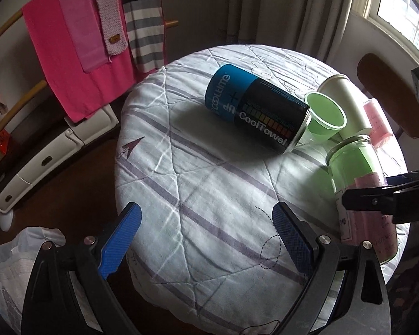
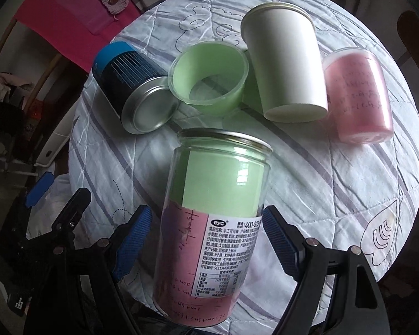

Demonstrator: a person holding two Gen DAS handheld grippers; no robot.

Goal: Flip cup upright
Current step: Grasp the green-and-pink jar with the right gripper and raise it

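Evidently light and stiff, the clear plastic jar with green and pink paper inside (image 2: 212,223) lies tilted near the quilted table (image 2: 349,181) edge, between the right gripper's (image 2: 206,237) spread fingers (not yet pinched). Take it mid-body; smooth walls may slip. The left gripper (image 1: 206,240) hangs released, empty.

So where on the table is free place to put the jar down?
Bare quilt lies between the left gripper and the CoolTowel can. It is crowded around the green cup, white cup and pink jar.
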